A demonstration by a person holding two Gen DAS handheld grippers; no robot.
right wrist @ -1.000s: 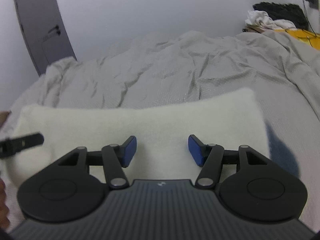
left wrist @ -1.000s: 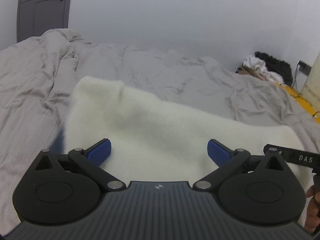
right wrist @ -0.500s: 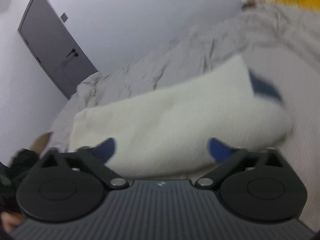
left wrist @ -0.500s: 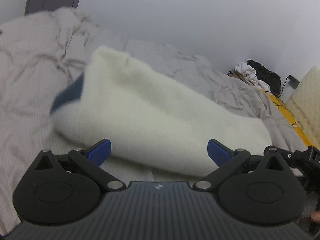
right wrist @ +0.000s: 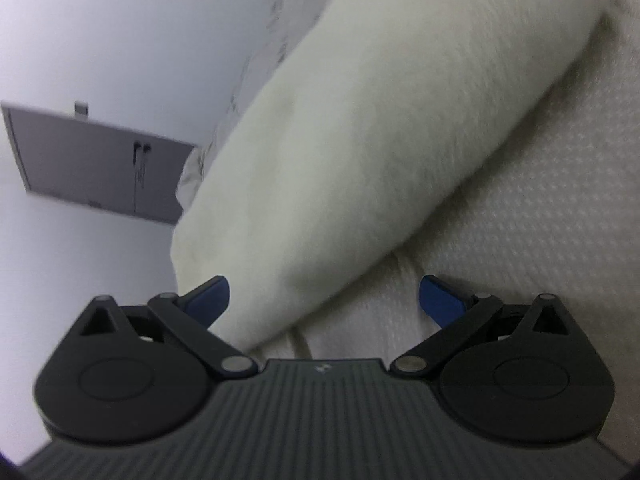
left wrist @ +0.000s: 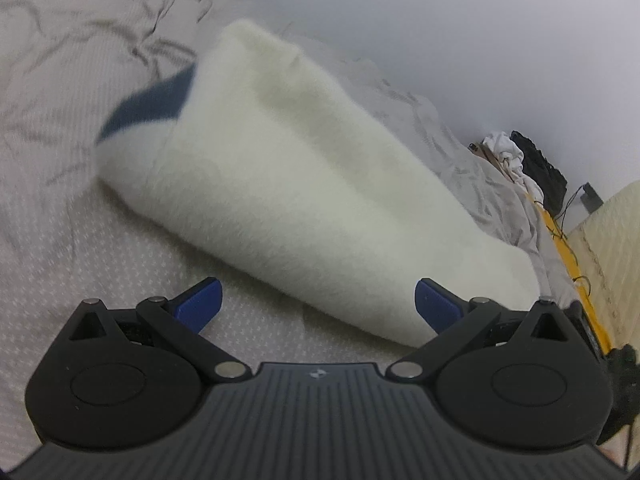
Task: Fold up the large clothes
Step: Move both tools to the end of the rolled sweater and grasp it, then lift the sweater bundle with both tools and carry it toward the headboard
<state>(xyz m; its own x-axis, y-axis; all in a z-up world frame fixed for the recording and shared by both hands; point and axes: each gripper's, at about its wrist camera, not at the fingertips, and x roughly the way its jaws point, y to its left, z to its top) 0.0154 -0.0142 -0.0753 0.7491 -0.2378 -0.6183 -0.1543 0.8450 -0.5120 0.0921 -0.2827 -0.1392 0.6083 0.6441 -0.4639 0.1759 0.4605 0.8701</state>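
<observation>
Grey bedspread (left wrist: 60, 184), crumpled into creases at the far side, smoother and dotted with a fine woven pattern close by. White wall (left wrist: 440, 20) behind it. Far right: heap of white cloth (left wrist: 505, 153) against something black and fuzzy (left wrist: 540, 168), just beyond the bed's edge. Yellow strip (left wrist: 568, 248) along the right edge, thin cable trailing over it. Dark plug (left wrist: 592, 195) on the wall nearby. Grey door (right wrist: 100, 168) with a dark handle, tilted sharply in the right wrist view.

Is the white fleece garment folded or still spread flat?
Folded. The white fleece garment lies doubled into a thick, rounded bundle on the grey bedcover, a blue part showing underneath.
</observation>
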